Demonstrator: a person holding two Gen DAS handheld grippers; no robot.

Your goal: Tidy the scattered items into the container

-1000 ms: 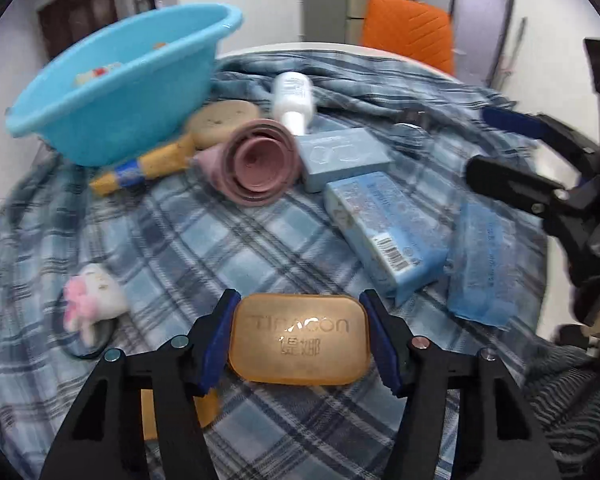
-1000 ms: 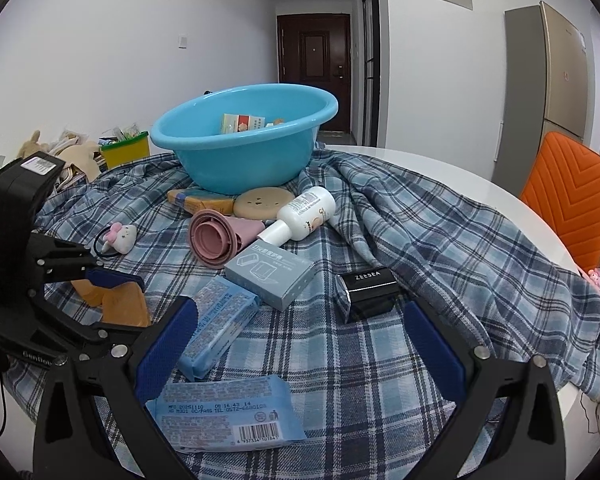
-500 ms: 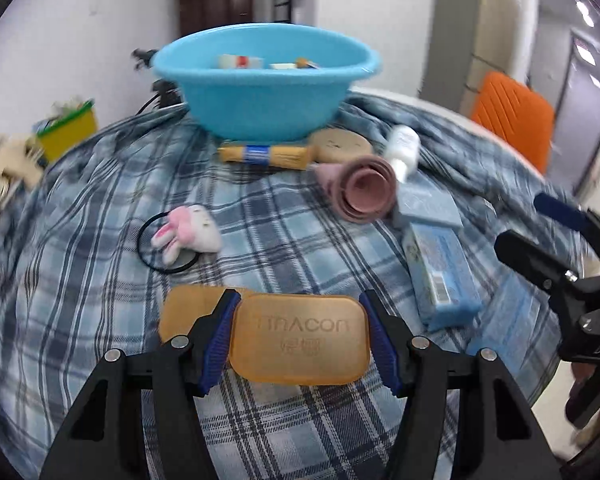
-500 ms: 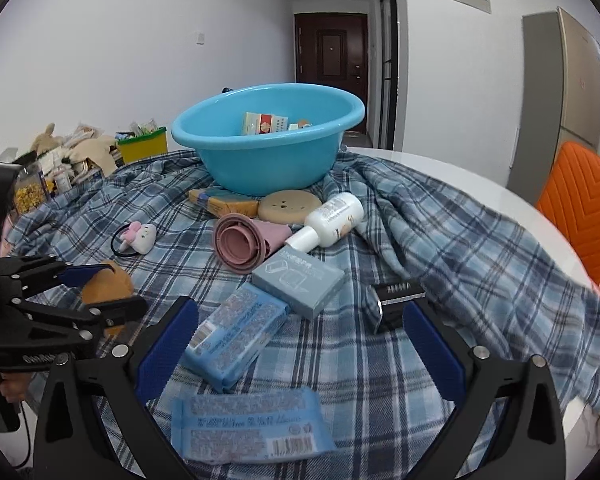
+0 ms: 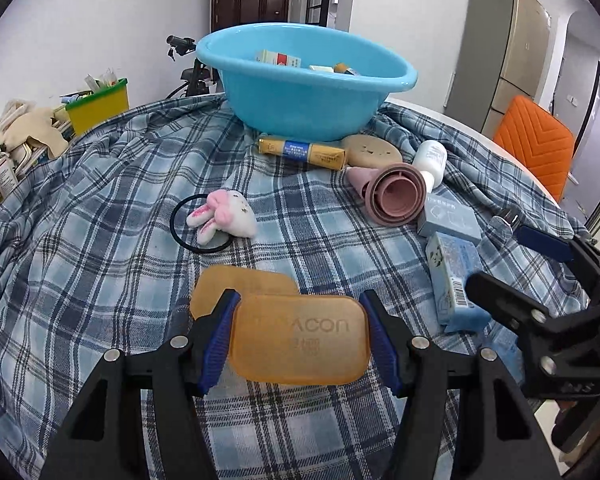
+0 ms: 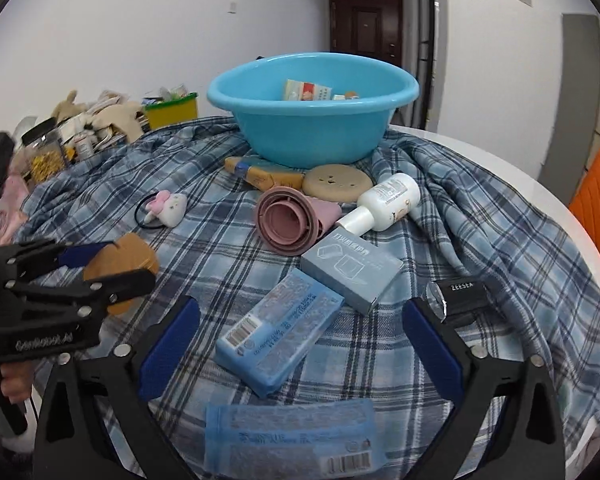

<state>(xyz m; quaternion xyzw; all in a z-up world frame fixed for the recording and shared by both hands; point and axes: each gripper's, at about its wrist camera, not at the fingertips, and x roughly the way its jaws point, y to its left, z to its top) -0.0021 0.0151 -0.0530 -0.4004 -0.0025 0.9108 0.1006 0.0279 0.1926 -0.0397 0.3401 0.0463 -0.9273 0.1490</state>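
My left gripper [image 5: 300,300] is shut on an amber translucent soap-box lid [image 5: 300,340], held just above the plaid cloth. Its matching amber half [image 5: 228,280] lies on the cloth behind the lid. The blue basin [image 5: 300,108] stands at the far side with several small items inside. My right gripper [image 6: 300,312] hangs over a blue wipes box [image 6: 278,336]. Its jaws are closing, and the box lies between them untouched. The left gripper [image 6: 100,264] shows at the left of the right wrist view, and the right gripper [image 5: 494,256] at the right of the left wrist view.
Scattered on the cloth are a bunny hair tie [image 5: 224,218], a pink folding cup [image 5: 392,196], a white bottle [image 5: 430,160], a yellow tube [image 5: 304,152], a beige disc [image 5: 372,150], a grey-blue box [image 6: 352,272], a black box [image 6: 464,296] and a flat blue packet [image 6: 292,436]. An orange chair [image 5: 536,140] stands right.
The left gripper rolled level with the amber lid still in it, and now faces the basin. The right gripper moved in over the blue wipes box and its jaws narrowed a little.
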